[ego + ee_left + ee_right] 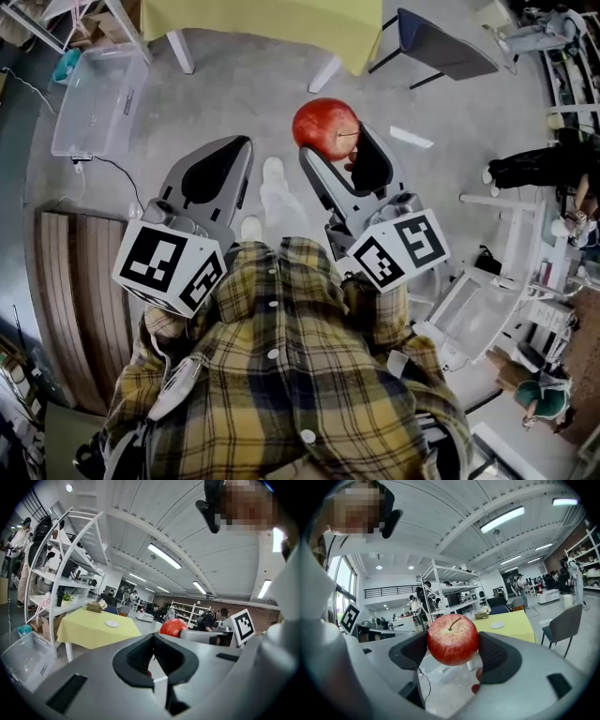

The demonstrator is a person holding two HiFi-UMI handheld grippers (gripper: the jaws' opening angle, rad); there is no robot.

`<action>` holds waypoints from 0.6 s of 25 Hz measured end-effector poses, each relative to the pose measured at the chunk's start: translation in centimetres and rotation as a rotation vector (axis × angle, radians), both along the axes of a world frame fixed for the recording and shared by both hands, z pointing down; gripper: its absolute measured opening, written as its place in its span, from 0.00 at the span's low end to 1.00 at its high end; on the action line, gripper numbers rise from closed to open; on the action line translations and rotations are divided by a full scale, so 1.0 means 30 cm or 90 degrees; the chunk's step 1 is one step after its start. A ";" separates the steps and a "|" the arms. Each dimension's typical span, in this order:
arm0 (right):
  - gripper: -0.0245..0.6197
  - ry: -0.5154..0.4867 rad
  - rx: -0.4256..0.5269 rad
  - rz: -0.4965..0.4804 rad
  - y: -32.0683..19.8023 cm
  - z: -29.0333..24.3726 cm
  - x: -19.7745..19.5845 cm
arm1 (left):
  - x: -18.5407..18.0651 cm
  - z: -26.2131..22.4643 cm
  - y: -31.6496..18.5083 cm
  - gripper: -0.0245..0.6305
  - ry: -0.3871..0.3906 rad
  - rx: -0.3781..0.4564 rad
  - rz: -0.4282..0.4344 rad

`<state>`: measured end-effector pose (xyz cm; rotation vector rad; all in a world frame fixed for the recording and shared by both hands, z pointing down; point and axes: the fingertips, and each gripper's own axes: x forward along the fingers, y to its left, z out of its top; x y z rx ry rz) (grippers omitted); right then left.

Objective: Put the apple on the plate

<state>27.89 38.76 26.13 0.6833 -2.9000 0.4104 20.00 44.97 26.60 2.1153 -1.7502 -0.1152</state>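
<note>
A red apple [325, 127] with its stem up is held between the dark pads of my right gripper [330, 141], which is shut on it above the concrete floor. The right gripper view shows the same apple [453, 639] filling the gap of the right gripper [453, 651], stem upright. A small white plate [497, 625] lies on the yellow table [511, 623] ahead, some way off. My left gripper [225, 161] is beside the right one, shut and holding nothing. In the left gripper view the plate [112, 624] rests on the yellow table [96, 629], and the apple [174, 628] shows at the right.
A clear plastic bin [98, 98] sits on the floor left of the table legs. A dark chair [441, 47] stands right of the table. White metal shelving [65, 569] rises behind the table. Wooden slats [80, 300] lie at lower left. People stand in the background.
</note>
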 end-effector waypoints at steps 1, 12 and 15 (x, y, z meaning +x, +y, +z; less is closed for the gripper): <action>0.55 0.001 -0.002 -0.001 -0.016 0.006 -0.014 | -0.015 0.003 -0.014 0.05 0.001 -0.001 -0.002; 0.55 -0.004 0.007 -0.032 -0.298 -0.027 -0.147 | -0.134 -0.039 -0.297 0.05 -0.010 0.011 -0.026; 0.55 -0.003 0.012 -0.037 -0.393 -0.048 -0.169 | -0.155 -0.069 -0.400 0.05 -0.015 0.018 -0.029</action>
